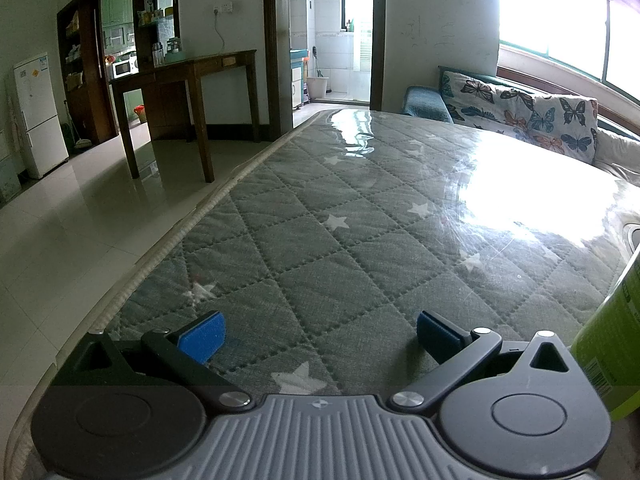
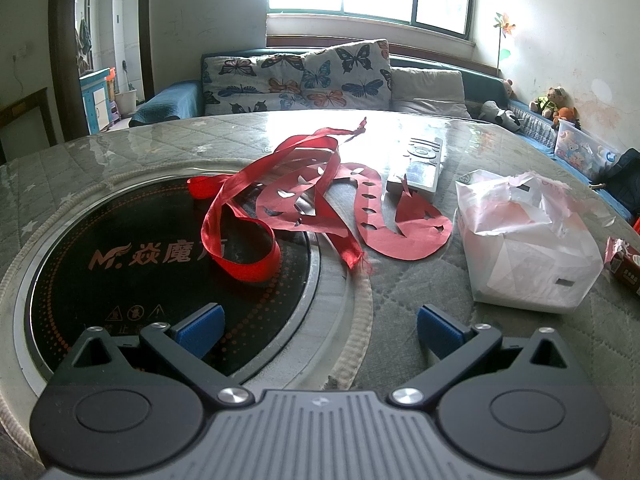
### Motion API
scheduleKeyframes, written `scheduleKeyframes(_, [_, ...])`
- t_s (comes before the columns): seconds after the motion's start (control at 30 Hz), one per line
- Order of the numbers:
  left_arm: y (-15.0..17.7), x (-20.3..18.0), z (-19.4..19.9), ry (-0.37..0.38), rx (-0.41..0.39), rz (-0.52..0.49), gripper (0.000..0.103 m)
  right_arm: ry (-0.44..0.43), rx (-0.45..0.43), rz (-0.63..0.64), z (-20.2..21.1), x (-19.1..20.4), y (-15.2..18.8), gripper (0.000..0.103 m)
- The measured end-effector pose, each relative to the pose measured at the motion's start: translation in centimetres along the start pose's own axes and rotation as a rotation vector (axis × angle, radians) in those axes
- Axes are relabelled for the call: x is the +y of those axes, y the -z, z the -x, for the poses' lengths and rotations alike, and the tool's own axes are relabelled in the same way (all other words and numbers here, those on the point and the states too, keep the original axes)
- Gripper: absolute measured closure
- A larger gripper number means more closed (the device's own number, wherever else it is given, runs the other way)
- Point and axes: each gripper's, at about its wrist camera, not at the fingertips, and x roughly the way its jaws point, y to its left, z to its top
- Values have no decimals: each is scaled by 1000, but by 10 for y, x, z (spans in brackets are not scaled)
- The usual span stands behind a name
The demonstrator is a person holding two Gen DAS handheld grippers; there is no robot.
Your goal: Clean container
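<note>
Both grippers, left gripper (image 1: 320,334) and right gripper (image 2: 320,330), gape wide and empty over the quilted table (image 1: 320,216); a green container (image 1: 612,344) stands at its right edge.

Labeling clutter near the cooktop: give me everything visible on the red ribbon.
The red ribbon is a glossy, satin-looking fabric strip, loosely looped and twisted, with a frayed end near the cooktop rim. It lies slack, partly on the black induction cooktop and partly on the quilted table cover, tangled with red paper cutouts. No hand-held gripper touches it.
</note>
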Motion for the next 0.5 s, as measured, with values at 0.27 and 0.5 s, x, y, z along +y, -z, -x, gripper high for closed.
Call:
scheduleKeyframes(0.27, [0, 0, 0, 0, 0, 0, 0, 0, 0, 0, 0, 0, 0, 0])
scheduleKeyframes(0.5, [0, 0, 0, 0, 0, 0, 0, 0, 0, 0, 0, 0, 0, 0])
